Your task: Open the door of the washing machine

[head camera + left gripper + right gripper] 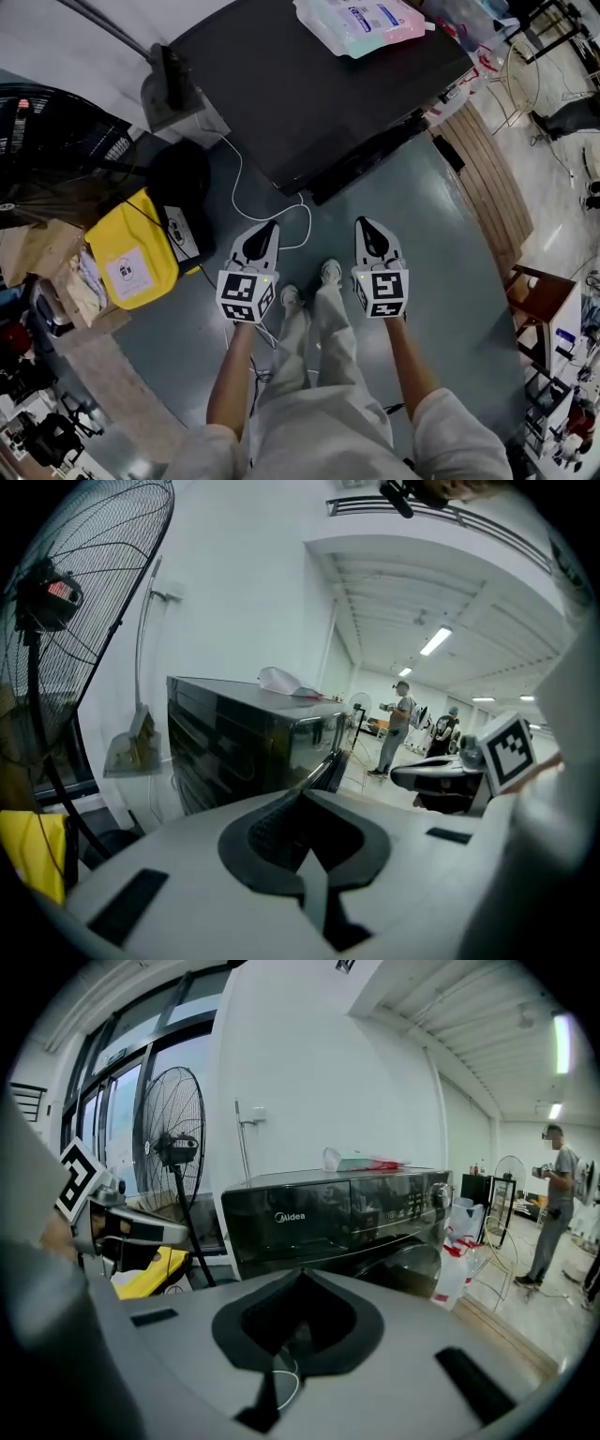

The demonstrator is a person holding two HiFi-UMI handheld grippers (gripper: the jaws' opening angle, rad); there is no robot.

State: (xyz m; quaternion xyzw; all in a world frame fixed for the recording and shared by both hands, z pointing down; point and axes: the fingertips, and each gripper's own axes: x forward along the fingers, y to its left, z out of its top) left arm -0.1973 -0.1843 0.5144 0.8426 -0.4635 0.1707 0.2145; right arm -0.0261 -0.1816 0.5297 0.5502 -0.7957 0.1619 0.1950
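The black washing machine (309,94) stands ahead of me, its flat top filling the upper middle of the head view. In the right gripper view its front panel (337,1213) faces me, with the dark round door (422,1274) low on the front. My left gripper (265,228) and right gripper (368,225) hang side by side above the grey floor, short of the machine's front. Both point at it with their jaws together and nothing between them. The left gripper view shows its closed tips (302,797) before the machine's corner (244,742). The right gripper's closed tips (302,1274) show in its own view.
A plastic pack (361,23) lies on the machine's top. A standing fan (56,141) and a yellow box (136,262) are at the left, and a white cable (253,202) runs across the floor. Wooden boards (487,178) and a stool (539,300) are right. People (553,1204) stand far off.
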